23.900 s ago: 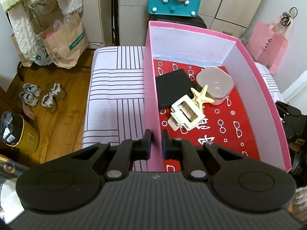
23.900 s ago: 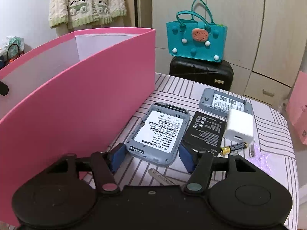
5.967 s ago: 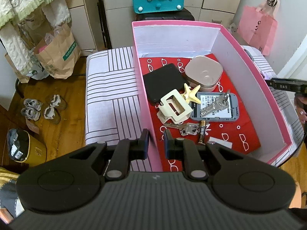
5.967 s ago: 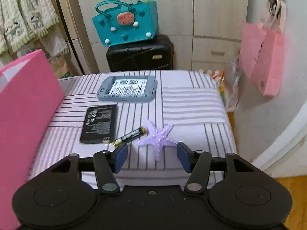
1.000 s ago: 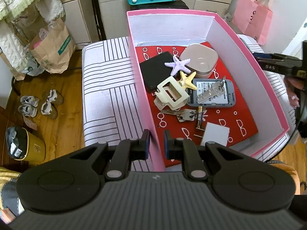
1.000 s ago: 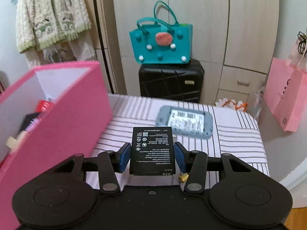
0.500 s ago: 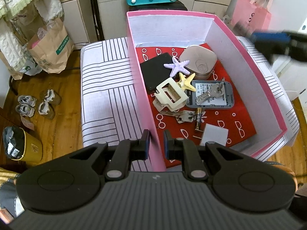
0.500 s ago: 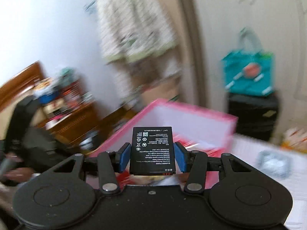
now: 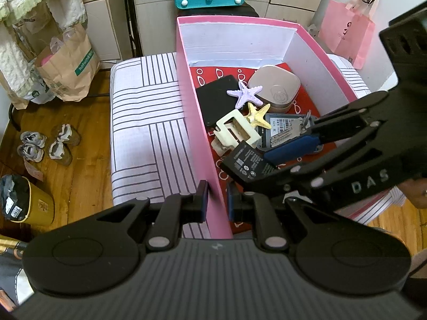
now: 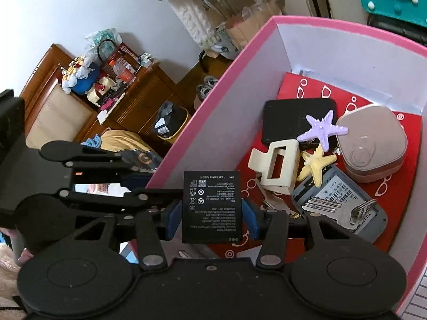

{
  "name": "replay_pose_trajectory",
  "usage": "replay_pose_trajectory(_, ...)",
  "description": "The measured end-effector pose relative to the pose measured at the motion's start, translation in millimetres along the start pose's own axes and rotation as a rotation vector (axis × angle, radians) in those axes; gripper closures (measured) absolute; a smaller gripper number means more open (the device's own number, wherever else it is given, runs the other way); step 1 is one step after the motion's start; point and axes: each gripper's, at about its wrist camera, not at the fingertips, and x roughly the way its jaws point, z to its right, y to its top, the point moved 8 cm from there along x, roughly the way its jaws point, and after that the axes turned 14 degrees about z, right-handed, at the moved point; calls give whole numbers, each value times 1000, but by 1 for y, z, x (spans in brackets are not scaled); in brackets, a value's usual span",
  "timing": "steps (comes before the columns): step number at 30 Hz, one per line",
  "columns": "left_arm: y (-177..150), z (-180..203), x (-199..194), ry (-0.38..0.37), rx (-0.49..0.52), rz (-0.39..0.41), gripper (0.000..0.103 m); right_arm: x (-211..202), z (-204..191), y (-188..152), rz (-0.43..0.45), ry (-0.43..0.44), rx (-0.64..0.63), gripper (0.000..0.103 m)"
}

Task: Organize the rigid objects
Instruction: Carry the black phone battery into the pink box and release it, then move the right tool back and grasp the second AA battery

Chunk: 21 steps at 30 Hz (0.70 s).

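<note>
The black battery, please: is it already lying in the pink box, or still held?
Still held: the right claw clamps the black battery above the pink box floor.

Wooden floor (image 9: pixel 88 144), pale cabinets (image 9: pixel 149 13) (daylit), brown wooden dresser (image 10: pixel 133 101) by white wall (image 10: pixel 66 5).

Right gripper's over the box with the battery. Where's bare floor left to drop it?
Free: red liner along the right wall, beside the router, and the far strip behind the black pad. Crowded: the middle, with the clip, both starfish, tan case and keys. The right gripper holds the battery above the near end.
</note>
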Motion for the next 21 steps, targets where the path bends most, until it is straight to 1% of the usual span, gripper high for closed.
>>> replay_pose_trajectory(2,1,0,1,-3,6,-4,90,6,4,2,-14,-8,60,49)
replay_pose_trajectory(5,1,0,1,1,7,-5,90,9,13,-2,-43,2,180,47)
replay_pose_trajectory(6,1,0,1,0,8,-3,90,9,16,-3,-59,8,201,47)
replay_pose_trajectory(7,1,1,2,0,9,-2,90,9,17,-5,-77,33,213,47)
replay_pose_trajectory(8,1,0,2,0,10,-1,90,5,19,-6,-76,44,222,47)
replay_pose_trajectory(9,1,0,2,0,10,0,90,-1,21,-5,-60,37,223,46)
replay_pose_trajectory(12,0,0,2,-2,6,-1,90,-28,18,2,27,31,169,46)
replay_pose_trajectory(14,0,-1,2,-1,8,-1,90,-52,16,8,90,35,132,46)
replay_pose_trajectory(15,0,-1,2,-1,8,0,90,-69,17,12,138,20,110,46)
replay_pose_trajectory(18,1,-1,1,0,9,3,90,-110,33,21,253,-58,68,46)
replay_pose_trajectory(19,1,-1,0,0,7,4,90,-126,43,22,300,-97,63,46)
replay_pose_trajectory(21,1,-1,0,-1,1,6,90,-151,66,24,366,-165,53,46)
